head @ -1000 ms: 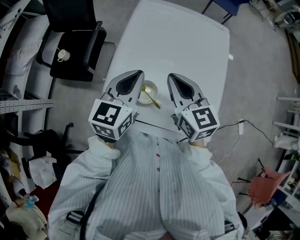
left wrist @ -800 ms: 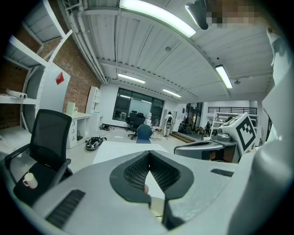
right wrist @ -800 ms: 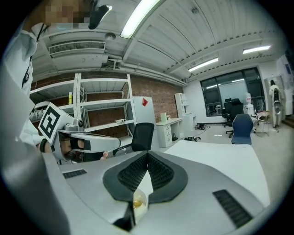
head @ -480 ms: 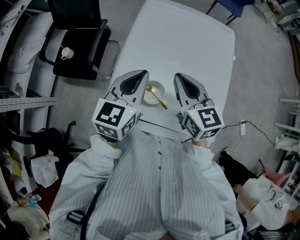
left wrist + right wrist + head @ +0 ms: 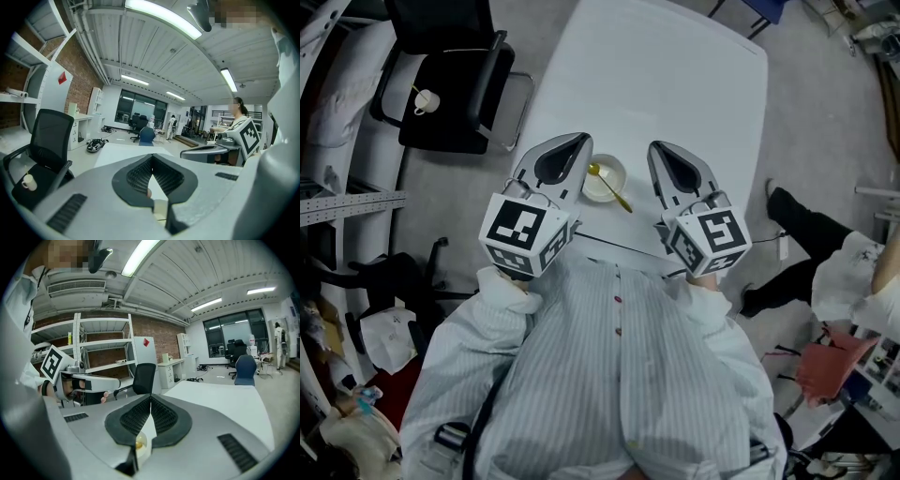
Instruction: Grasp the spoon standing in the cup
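**Head view, nearest first.** The wearer's pale striped shirt (image 5: 609, 375) fills the lower frame. A black-and-white marker cube (image 5: 525, 234) caps the near end of each hand-held tool.

The left gripper (image 5: 577, 142) and the right gripper (image 5: 658, 150) are held side by side over the table's near edge. Each has its jaws brought together at the tips with nothing clamped between them, as the two gripper views confirm.

Between the two tools, lower down, stands the small round white cup (image 5: 602, 176), close to the near edge of the long white table (image 5: 675, 75). The slender yellow spoon (image 5: 612, 191) leans in it, bowl inside, with the handle slanting over the rim toward the right gripper and the wearer. Neither tool touches cup or spoon.

Beyond the table's left side is a black office chair (image 5: 455, 94). A second person's leg (image 5: 802, 225) shows on the floor at right.

**Hazards, as judged.**
- The grasp has not begun, and closed jaws cannot admit the handle. Lowered as they are, they would strike the spoon or the rim.
- The cup looks light and stands near the edge, so a sideways knock could tip it or push it off.
- The thin, slanted handle may pivot or slip if pinched off-centre.
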Motion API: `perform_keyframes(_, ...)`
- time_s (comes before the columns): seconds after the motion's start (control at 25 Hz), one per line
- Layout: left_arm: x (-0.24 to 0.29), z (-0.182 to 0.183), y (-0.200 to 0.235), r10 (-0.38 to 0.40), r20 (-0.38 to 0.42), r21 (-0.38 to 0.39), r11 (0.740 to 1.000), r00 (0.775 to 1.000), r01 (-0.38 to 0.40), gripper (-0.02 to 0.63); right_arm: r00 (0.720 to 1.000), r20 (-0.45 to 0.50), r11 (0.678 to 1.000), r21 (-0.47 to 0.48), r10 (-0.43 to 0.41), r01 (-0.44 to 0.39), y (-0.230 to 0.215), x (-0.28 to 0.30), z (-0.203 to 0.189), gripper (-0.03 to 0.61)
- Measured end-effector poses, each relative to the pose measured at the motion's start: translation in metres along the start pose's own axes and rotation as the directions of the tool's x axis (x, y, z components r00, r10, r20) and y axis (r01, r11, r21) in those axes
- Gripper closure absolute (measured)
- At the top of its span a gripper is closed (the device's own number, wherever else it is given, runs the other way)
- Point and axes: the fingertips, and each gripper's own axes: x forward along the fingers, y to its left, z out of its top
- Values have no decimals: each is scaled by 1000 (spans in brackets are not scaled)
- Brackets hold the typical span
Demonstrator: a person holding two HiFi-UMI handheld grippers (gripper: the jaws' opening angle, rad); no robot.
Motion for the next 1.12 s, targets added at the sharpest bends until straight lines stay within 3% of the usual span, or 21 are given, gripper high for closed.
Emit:
perform_keyframes(0.56,-5,-21,-3,19,-32,-6,1000,999,-20,606,993,-65,995,-4,98,-98,4,-15,-32,565)
perform_keyframes(0.72,-7,-29,-1,26,-46,-3,1000,999,-26,606,984,-112,990,-17,138,-140,7,-18,-49,533)
perform_keyframes(1.12,-5,-49,-6,21,-85,-16,1000,996,-22,606,946,-236,956,-137,224,-261,22,-28,-89,506)
